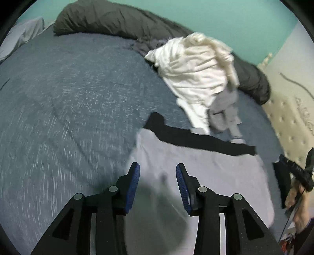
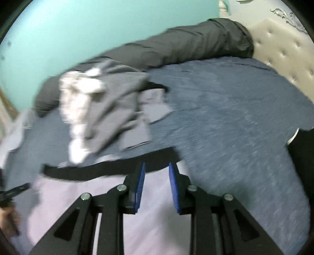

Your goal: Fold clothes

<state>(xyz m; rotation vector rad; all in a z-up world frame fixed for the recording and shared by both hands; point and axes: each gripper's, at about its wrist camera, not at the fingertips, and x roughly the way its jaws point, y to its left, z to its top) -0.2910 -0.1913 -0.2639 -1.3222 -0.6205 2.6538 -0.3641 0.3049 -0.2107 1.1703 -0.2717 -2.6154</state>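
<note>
Blue-grey heathered bedspread (image 1: 68, 94) across a wide bed, dark grey duvet (image 1: 109, 19) bunched along the far edge beneath a teal wall (image 1: 225, 13), cream tufted headboard (image 2: 284, 49) at one end. Heaped beside the duvet: white garment (image 1: 192, 72) over grey clothes (image 2: 117, 102). Spread flat below both tools: pale lavender garment (image 1: 206, 168) edged with a black band (image 1: 196, 139). Left gripper (image 1: 158, 172) parted, blue pads (image 1: 134, 182) clear above the cloth, nothing between. Right gripper (image 2: 157, 172) narrower, likewise empty, hovering over the band. Both views motion-blurred.
</note>
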